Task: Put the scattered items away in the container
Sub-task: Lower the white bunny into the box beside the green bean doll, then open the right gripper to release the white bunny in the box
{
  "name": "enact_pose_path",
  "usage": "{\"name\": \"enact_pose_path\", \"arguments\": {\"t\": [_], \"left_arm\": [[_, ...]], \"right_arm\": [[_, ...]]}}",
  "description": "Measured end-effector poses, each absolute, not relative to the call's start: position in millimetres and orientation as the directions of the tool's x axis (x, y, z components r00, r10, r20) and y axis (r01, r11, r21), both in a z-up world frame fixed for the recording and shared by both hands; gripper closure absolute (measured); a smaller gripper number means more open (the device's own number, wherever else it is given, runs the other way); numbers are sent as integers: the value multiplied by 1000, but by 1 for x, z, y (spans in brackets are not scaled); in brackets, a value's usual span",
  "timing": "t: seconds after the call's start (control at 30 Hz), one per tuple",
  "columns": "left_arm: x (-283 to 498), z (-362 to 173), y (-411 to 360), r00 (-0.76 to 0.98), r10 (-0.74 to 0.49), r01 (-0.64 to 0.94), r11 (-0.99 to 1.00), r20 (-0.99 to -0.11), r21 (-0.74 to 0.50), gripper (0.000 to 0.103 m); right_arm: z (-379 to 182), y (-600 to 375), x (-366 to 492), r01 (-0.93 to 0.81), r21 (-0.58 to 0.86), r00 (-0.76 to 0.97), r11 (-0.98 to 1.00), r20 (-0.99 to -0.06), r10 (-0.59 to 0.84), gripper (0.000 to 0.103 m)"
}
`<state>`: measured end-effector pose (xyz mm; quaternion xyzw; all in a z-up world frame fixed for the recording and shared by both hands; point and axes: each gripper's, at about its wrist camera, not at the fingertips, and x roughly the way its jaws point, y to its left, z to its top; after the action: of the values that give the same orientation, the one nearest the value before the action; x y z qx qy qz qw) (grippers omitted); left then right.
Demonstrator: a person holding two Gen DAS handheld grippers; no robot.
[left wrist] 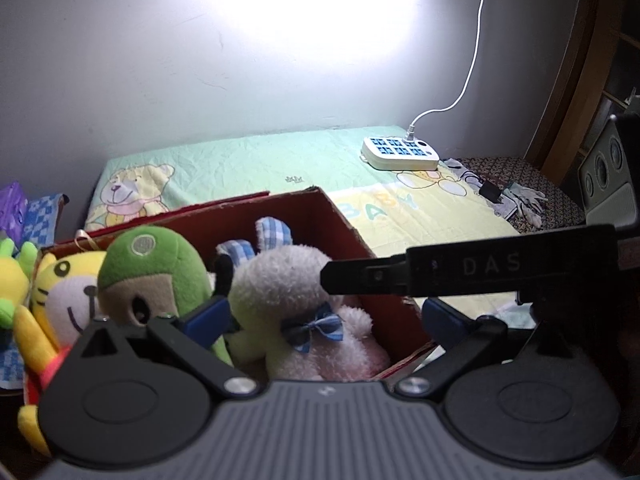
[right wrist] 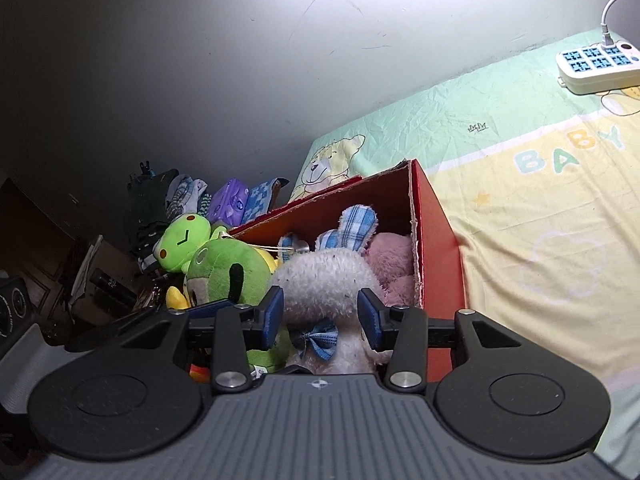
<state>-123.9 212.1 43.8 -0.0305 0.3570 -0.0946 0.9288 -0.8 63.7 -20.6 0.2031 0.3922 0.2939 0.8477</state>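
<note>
A red cardboard box (left wrist: pixel 344 224) (right wrist: pixel 436 220) stands on the bed with plush toys in it. A white bunny (left wrist: pixel 280 280) (right wrist: pixel 324 276) with blue plaid ears and a bow tie sits in the middle. My right gripper (right wrist: pixel 320 314) has its blue pads pressed on both sides of the bunny. One of its black fingers (left wrist: pixel 400 276) reaches in from the right in the left wrist view. My left gripper (left wrist: pixel 324 316) stands wide open over the box's near edge and holds nothing. A green-hooded monkey (left wrist: pixel 156 264) (right wrist: pixel 220 268) and a yellow tiger (left wrist: pixel 64 292) lean at the box's left.
A green frog plush (right wrist: pixel 184 240) lies left of the box, a pink plush (right wrist: pixel 392 256) inside at the back. A white power strip (left wrist: pixel 400 152) (right wrist: pixel 596 68) with its cable sits on the baby-print sheet (right wrist: pixel 540 200). Clothes and packets (right wrist: pixel 232 200) pile up at the far left.
</note>
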Motion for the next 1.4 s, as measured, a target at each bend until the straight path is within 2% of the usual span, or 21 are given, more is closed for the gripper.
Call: {"name": "enact_pose_path", "arguments": {"t": [0.23,0.5,0.63,0.8,0.93,1.2,1.4], "left_arm": [[-133,51,218,710,-149,85,988,-689,-126,1],[-147,54,227,717,-52,-4,997,-695,-79,1],[-150,55,234,707,22,-82,995,-707,-52,1],[-155,55,240,685,67,-137,990,-725,-38,1],[-157,50,241,654,138,-183,983,-744,22,1],[-161,46,250,617,189,-245,969,-764,42,1],[-166,46,256,609,192,-271,962,-770,26,1]], "right_arm": [[-8,69,-21,-313,455,583,834,-601,547,57],[-3,66,-34,-261,435,619,862,-609,496,56],[-1,67,-38,-229,423,628,877,-624,465,51],[4,73,-48,-234,399,637,886,-626,450,51],[7,80,-56,-245,377,644,893,-625,441,50],[10,95,-66,-253,317,643,914,-651,404,46],[13,103,-75,-257,290,648,922,-656,387,39]]}}
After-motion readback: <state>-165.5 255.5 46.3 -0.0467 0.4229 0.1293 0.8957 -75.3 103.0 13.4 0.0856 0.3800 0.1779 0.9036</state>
